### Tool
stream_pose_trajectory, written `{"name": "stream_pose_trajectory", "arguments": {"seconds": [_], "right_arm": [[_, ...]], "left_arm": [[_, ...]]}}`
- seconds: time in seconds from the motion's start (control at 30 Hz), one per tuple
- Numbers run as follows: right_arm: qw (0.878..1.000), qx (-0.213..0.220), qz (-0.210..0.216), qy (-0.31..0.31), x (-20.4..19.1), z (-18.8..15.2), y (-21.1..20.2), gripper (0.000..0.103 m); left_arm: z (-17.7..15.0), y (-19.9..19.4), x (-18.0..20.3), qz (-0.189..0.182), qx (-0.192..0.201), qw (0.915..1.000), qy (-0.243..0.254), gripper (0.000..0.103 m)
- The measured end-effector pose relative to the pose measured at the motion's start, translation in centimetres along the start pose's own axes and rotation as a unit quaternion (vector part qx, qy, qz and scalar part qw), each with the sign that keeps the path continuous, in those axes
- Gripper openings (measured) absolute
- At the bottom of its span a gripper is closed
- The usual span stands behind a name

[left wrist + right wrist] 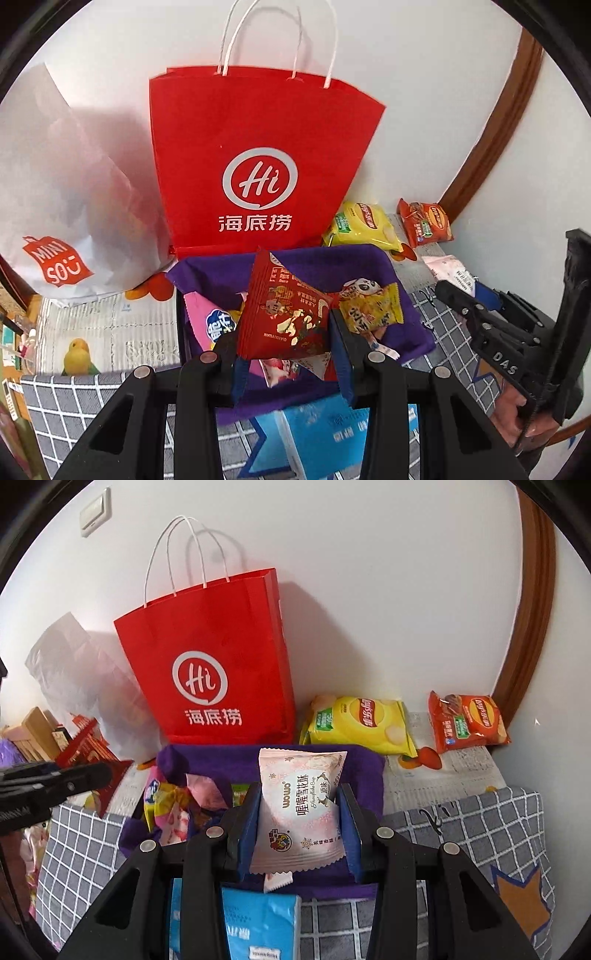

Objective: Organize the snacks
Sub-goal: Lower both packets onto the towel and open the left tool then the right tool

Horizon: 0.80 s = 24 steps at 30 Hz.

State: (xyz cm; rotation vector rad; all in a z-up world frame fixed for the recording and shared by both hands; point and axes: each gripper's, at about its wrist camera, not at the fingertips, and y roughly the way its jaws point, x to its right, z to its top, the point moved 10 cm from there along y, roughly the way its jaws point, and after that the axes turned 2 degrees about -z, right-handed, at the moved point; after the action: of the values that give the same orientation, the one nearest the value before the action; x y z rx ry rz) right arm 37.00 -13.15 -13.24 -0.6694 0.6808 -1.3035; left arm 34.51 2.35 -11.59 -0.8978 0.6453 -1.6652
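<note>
My left gripper (286, 343) is shut on a red snack packet (284, 317), held above the purple felt basket (413, 321). My right gripper (299, 823) is shut on a pale pink snack packet (303, 812), also over the purple basket (365, 775). Several small wrapped snacks lie inside the basket (369, 306) (177, 805). In the left wrist view the right gripper (461, 295) shows at the right edge with a corner of the pink packet (450, 271). In the right wrist view the left gripper's finger (55, 781) reaches in from the left with the red packet (96, 764).
A red paper bag (258, 166) (214, 672) stands behind the basket against the wall, with a white bag (66, 206) to its left. A yellow chip bag (358, 720) and an orange chip bag (465, 720) lie at the back right. A blue box (258, 923) sits in front.
</note>
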Motion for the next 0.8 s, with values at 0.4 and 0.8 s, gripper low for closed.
{"name": "stream_pose_trajectory", "arguments": {"seconds": [0.4,0.8], "right_arm": [[0.999,-0.027,0.011,-0.029,-1.6,0.0,5.4,0.040],[0.996,-0.065,0.036,-0.040,-2.8,-2.2,8.5,0.040]], "left_arm": [[-0.1,6.6,-1.9,-0.005,-0.039,0.9990,-0.020,0.037],[-1.9,9.7,-2.4,0.001,-0.074,0.9972,-0.013,0.037]]}}
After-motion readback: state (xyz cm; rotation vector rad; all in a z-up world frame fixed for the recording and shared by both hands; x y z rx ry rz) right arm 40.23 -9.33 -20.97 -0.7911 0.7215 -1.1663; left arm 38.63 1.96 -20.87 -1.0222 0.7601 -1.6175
